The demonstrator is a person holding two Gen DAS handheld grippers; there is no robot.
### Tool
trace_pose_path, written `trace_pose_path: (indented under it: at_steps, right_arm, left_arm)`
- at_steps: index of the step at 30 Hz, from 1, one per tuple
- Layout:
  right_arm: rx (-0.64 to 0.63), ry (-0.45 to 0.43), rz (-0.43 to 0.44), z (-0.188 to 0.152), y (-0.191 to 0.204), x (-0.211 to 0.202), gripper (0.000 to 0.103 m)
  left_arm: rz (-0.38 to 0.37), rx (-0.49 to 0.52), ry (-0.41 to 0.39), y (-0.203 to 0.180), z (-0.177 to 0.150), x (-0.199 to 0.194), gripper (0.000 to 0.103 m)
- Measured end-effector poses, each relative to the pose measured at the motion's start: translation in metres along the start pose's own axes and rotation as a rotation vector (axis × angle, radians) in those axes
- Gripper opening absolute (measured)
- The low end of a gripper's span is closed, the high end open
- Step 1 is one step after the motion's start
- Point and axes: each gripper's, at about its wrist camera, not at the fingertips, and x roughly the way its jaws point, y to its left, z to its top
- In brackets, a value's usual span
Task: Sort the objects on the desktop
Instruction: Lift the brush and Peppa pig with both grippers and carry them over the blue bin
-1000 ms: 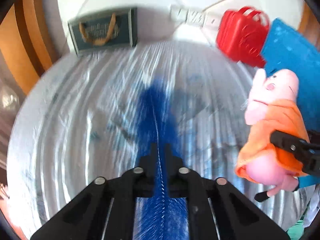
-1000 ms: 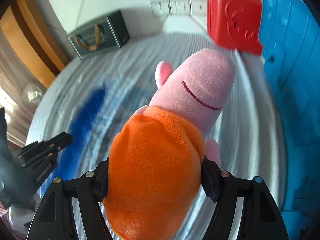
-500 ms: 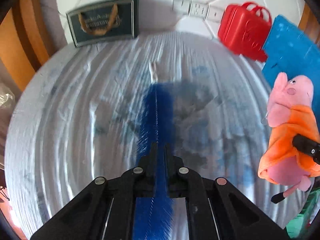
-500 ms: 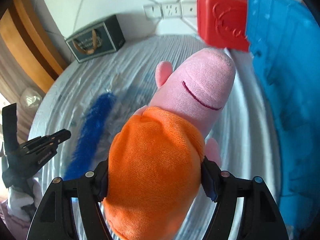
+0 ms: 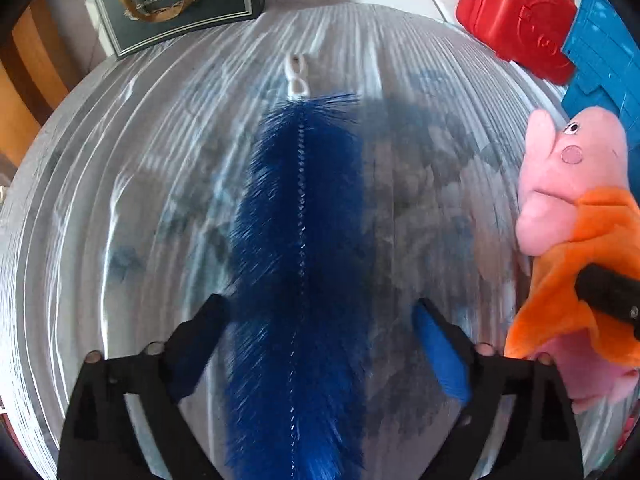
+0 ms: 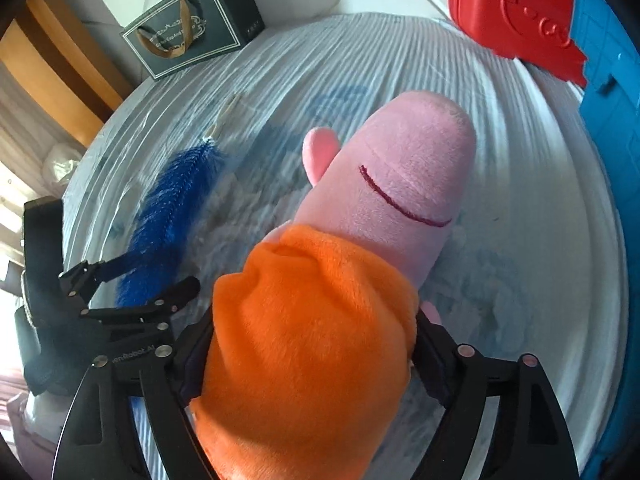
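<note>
The left hand-held gripper [image 5: 316,320] is opening its jaws wide; the blue brush [image 5: 300,264] lies between them on the desk [image 5: 120,200], and the pads do not press it. At 3 o'clock, the right hand-held gripper [image 6: 308,344] is opening, with the pig plush [image 6: 320,320] still between its pads.

You have free cloth [image 5: 120,208] on the left and in the middle. At the far left stands a dark gift box [image 5: 176,0]. At the far right a red case [image 5: 516,20] and a blue board [image 6: 612,160] block your way.
</note>
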Motion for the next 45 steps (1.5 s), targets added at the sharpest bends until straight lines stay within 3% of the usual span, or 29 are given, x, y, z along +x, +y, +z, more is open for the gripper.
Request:
trace_pose_path:
  at_steps: [2, 3, 5, 6, 7, 8, 10, 17, 22, 29, 36, 45]
  right_arm:
    - [0.024, 0.006, 0.014, -0.002, -0.006, 0.002, 0.087]
    - [0.039, 0.012, 0.024, -0.004, -0.008, 0.003, 0.087]
    - [0.062, 0.02, 0.037, -0.007, -0.012, 0.006, 0.088]
    - [0.075, 0.027, 0.038, -0.009, -0.012, 0.01, 0.087]
    - [0.079, 0.028, 0.035, -0.01, -0.012, 0.012, 0.083]
    - [0.08, 0.02, 0.027, -0.011, -0.009, 0.012, 0.079]
    - [0.059, -0.006, -0.004, -0.011, 0.0, 0.005, 0.075]
    - [-0.026, -0.115, -0.02, -0.004, 0.038, -0.047, 0.074]
    - [-0.052, -0.229, -0.052, -0.003, 0.059, -0.113, 0.074]
    - [-0.032, -0.388, -0.152, -0.022, 0.063, -0.216, 0.074]
    - [0.022, -0.558, -0.258, -0.05, 0.026, -0.331, 0.074]
    - [0.097, -0.75, -0.354, -0.1, -0.085, -0.467, 0.074]
  left_arm:
    - [0.007, -0.002, 0.006, 0.0, 0.001, 0.002, 0.099]
    - [0.01, -0.005, 0.002, 0.001, 0.001, 0.001, 0.094]
    - [0.018, -0.015, -0.032, 0.004, -0.002, -0.009, 0.066]
    - [0.02, -0.03, -0.042, 0.008, -0.003, -0.013, 0.031]
    - [-0.021, -0.066, -0.034, 0.015, -0.003, -0.016, 0.017]
    - [-0.045, -0.089, -0.029, 0.019, -0.004, -0.017, 0.017]
    - [-0.011, -0.07, -0.051, 0.018, -0.007, -0.024, 0.015]
    - [-0.036, -0.038, -0.175, 0.004, -0.007, -0.097, 0.015]
    - [-0.065, -0.009, -0.294, -0.005, 0.0, -0.164, 0.015]
    - [-0.154, 0.065, -0.451, -0.046, 0.002, -0.256, 0.015]
    - [-0.251, 0.158, -0.57, -0.118, 0.007, -0.327, 0.015]
    - [-0.371, 0.266, -0.7, -0.277, 0.005, -0.403, 0.015]
